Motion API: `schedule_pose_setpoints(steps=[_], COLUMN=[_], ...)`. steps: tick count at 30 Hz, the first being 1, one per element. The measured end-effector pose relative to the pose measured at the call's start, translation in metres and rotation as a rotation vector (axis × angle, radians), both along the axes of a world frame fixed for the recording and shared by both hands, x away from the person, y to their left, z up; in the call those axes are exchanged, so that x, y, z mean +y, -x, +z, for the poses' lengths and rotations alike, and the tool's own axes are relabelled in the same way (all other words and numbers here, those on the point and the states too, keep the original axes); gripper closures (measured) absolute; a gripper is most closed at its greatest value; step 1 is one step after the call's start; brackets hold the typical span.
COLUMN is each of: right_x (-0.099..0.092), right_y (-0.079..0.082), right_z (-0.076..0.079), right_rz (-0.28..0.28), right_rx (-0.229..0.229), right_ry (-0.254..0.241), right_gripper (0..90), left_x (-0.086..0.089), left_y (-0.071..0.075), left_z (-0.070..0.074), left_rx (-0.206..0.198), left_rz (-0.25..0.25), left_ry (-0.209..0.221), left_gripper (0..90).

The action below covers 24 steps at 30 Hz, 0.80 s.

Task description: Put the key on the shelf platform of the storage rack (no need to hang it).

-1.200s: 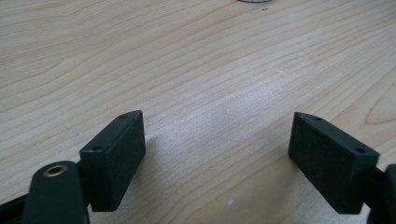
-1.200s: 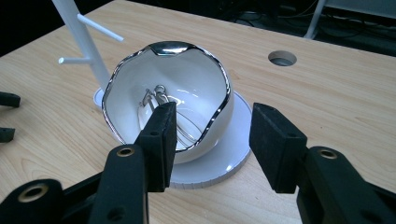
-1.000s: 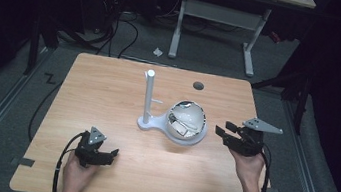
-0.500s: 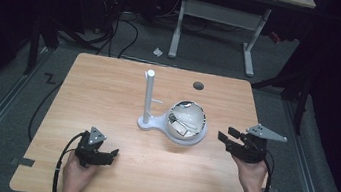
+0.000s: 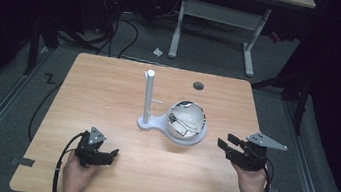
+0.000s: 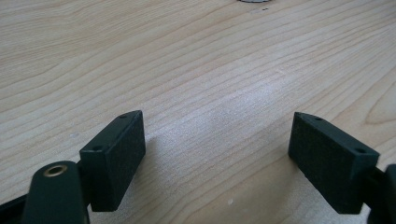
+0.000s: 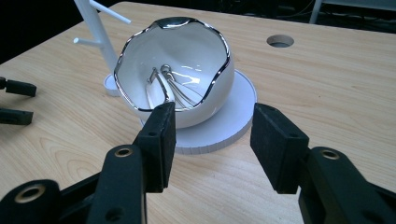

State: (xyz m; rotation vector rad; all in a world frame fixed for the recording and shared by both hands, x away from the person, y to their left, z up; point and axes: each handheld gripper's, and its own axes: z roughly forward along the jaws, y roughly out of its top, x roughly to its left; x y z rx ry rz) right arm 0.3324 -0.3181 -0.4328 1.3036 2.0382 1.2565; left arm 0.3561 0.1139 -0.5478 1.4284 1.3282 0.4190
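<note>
White bowl [image 7: 187, 65]: 1 | stand [image 5: 148, 98]: 1 | grippers: 2, open

Left tongs [image 5: 110, 155] & right tongs [image 5: 225, 144]: black bodies, flat black pads w/ small screw holes, grey triangular plate on top, black cable trailing; forearms prob. bare.

On the desk [image 5: 108, 92], the bowl [image 5: 186, 121] sits on a round base [image 5: 198, 136] just right of the stand [image 5: 148, 98], with hooks [image 7: 170, 86] in it, a hole [image 5: 198, 86] behind, and both grippers nearer the person.
</note>
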Motion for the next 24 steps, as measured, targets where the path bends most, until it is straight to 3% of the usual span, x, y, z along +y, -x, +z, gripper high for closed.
schedule_pose_setpoints(steps=[24], right_x=[0.019], right_y=[0.008], right_z=[-0.021], right_rz=[0.055], right_rx=[0.022], right_ry=[-0.019], right_gripper=[51.0], left_x=[0.0], left_y=[0.0], left_z=[0.0], left_rx=[0.0], left_rz=[0.0], left_ry=[0.0], left_gripper=[19.3])
